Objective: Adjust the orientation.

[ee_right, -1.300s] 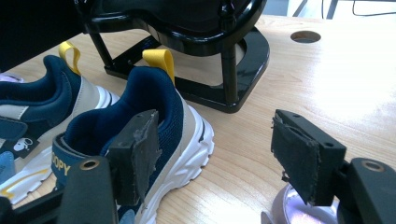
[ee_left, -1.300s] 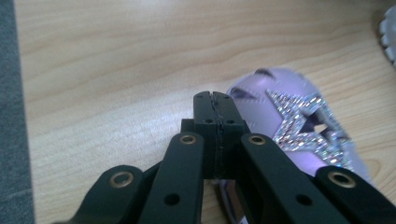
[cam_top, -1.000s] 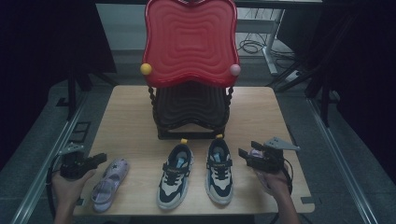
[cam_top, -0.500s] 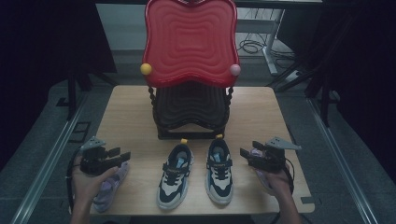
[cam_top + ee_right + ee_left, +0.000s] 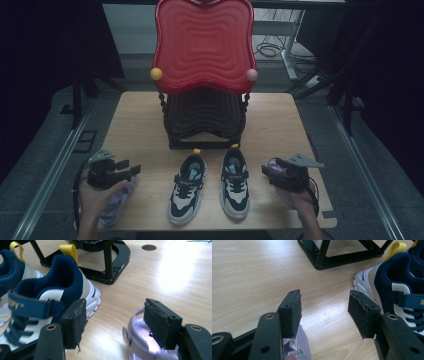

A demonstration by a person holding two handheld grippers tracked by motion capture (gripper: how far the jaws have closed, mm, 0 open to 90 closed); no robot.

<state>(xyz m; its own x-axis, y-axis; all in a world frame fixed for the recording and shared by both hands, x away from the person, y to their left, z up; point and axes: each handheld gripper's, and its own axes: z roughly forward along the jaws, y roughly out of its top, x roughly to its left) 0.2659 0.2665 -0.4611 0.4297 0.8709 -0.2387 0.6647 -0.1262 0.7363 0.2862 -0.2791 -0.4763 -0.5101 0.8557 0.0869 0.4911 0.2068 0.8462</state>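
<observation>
just letting go of the lilac shoe (image 5: pixel 120 200) left of the navy pair (image 5: pixel 210 185): left gripper (image 5: pixel 131 170) above it, jaws just opened, nothing between. right gripper (image 5: pixel 267 172) open too, over the second lilac shoe (image 5: pixel 145 340) right of the pair. next, probably closing on its heel rim.

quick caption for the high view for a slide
Two hand-held grippers, left gripper and right gripper, hover open over lilac shoes flanking a navy-and-white pair.
</observation>
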